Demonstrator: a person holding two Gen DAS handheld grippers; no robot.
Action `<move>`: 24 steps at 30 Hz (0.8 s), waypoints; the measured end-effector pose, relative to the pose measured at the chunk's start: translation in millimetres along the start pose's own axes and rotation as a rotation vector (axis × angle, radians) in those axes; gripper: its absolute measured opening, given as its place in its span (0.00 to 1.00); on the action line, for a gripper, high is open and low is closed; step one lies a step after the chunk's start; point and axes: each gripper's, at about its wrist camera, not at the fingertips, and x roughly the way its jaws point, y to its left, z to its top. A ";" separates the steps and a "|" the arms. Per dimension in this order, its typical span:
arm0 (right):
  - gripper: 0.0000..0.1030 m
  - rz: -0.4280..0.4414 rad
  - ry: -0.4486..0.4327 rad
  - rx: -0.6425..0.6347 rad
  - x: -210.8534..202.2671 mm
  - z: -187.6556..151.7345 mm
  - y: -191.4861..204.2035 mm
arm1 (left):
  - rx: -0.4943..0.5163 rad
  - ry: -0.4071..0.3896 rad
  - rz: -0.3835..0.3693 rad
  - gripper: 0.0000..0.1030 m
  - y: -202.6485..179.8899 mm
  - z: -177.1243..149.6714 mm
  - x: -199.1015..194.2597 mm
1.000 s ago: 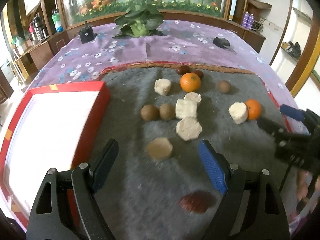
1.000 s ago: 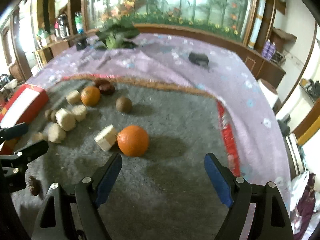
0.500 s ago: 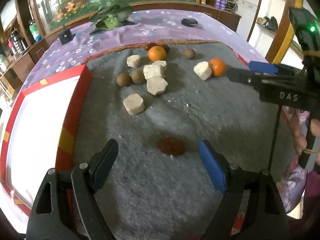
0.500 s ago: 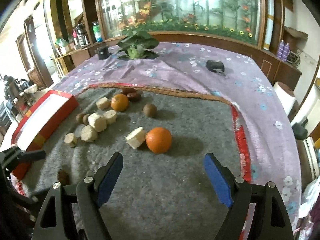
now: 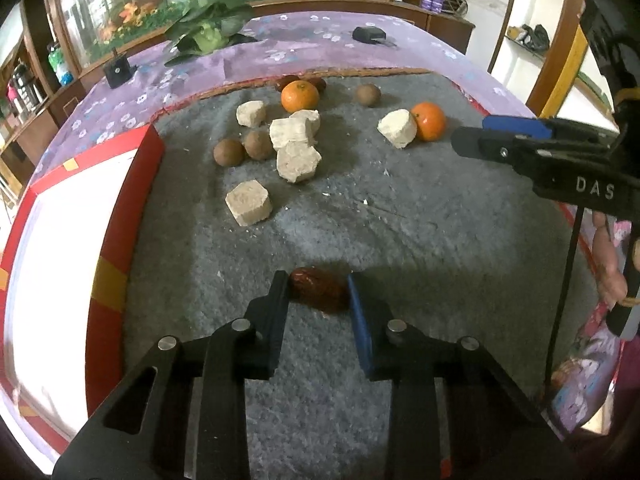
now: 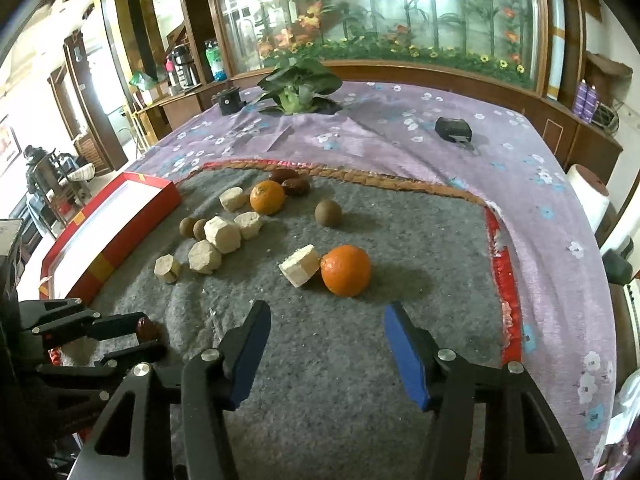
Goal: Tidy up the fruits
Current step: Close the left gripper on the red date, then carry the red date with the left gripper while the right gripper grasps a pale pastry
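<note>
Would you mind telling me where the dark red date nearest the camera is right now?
In the left wrist view, the red date lies on the grey mat, low and central, clamped by the left gripper, well apart from the other fruit.

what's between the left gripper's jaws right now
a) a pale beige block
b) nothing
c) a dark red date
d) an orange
c: the left gripper has just been closing its jaws, and they now sit against both ends of the date on the grey mat; the oranges and blocks lie farther back.
</note>
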 end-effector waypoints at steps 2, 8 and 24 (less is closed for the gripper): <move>0.57 0.014 -0.002 -0.003 -0.2 0.9 1.2 | -0.008 -0.003 -0.011 0.28 1.3 0.9 -3.1; 0.57 0.091 0.016 0.010 5.5 3.1 2.0 | -0.033 -0.029 0.003 0.28 4.9 5.8 -10.6; 0.57 0.211 0.071 0.058 55.0 39.9 15.2 | -0.099 -0.088 0.029 0.28 26.4 17.1 -22.9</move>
